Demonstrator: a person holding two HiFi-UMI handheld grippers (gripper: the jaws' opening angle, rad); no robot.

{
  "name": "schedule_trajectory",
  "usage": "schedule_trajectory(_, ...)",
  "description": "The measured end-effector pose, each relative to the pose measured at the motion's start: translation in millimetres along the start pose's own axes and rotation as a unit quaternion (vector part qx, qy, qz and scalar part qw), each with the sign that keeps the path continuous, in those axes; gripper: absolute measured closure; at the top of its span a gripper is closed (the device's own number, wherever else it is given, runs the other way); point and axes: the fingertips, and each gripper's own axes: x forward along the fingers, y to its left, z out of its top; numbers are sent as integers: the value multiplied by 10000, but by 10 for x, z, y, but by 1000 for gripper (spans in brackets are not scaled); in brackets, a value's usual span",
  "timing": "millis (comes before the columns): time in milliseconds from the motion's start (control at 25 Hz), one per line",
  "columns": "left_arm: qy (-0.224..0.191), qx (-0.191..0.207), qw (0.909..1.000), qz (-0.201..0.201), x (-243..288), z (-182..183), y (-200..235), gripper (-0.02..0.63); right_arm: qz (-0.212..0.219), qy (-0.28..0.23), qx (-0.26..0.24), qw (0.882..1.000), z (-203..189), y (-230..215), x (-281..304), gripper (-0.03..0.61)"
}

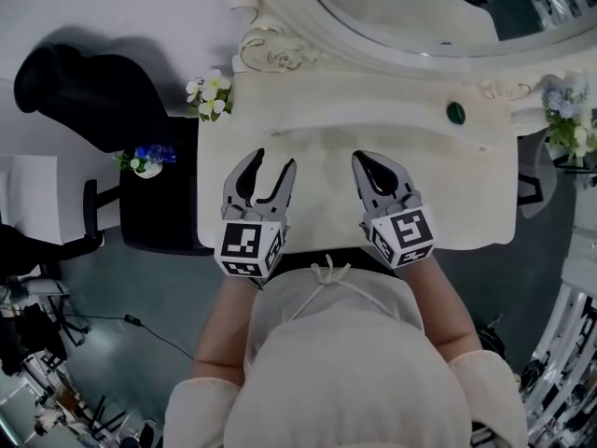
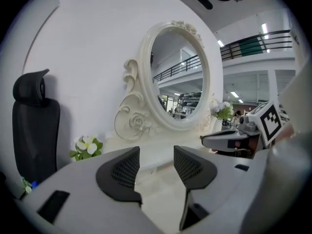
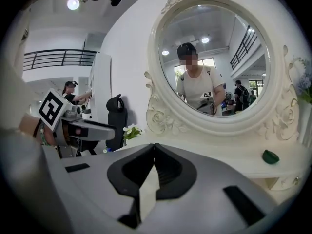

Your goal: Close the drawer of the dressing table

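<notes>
The cream dressing table (image 1: 448, 185) lies below me, its oval mirror (image 1: 401, 7) at the back. No drawer front shows in any view; the table's near edge and my body hide it. My left gripper (image 1: 275, 160) hovers over the left half of the tabletop, and in the left gripper view its jaws (image 2: 157, 152) stand apart with nothing between them. My right gripper (image 1: 371, 161) hovers over the right half. In the right gripper view the tips of its jaws (image 3: 154, 147) meet and hold nothing. Both point toward the mirror (image 3: 214, 62).
A small green object (image 1: 455, 113) lies near the table's back right. White flowers (image 1: 210, 96) sit at the table's left corner and more flowers (image 1: 564, 110) at the right. A black chair (image 1: 84, 91) stands left of the table.
</notes>
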Motion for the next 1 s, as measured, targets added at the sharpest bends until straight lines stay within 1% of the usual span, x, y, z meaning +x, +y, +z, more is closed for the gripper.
schedule_trajectory(200,-633,230,9977,-35,-207,551,-125,385,131,-312,-266,9991,295,-33,-188,572)
schedule_trajectory(240,-726,340,9968,-31,-248,644,-153,396,170,-377,-301,9987,354,-29,-227,572)
schedule_trajectory(360,-1008,686,9925,-14,-384,918,-260,484,219,-570,-304,9977,522,-26,-353,572)
schedule_trajectory(560,-1388,843,9867,-15,-540,1292,-403,529,173,-810,-364,9959,730,-71,-528,572)
schedule_trajectory(680,-1519,844,9847,-114,-576,1403,-461,571,221,-862,-472,9949,801,-78,-596,574)
schedule_trajectory(760,-1530,883,9840,-227,-573,1412,-522,588,219,-914,-519,9942,841,-95,-633,574)
schedule_trajectory(840,-1487,865,9845,-332,-546,1367,-561,595,184,-975,-548,9935,886,-113,-662,575)
schedule_trajectory(1000,-1319,697,9879,-417,-496,1273,-604,595,105,-1078,-634,9921,961,-138,-704,577)
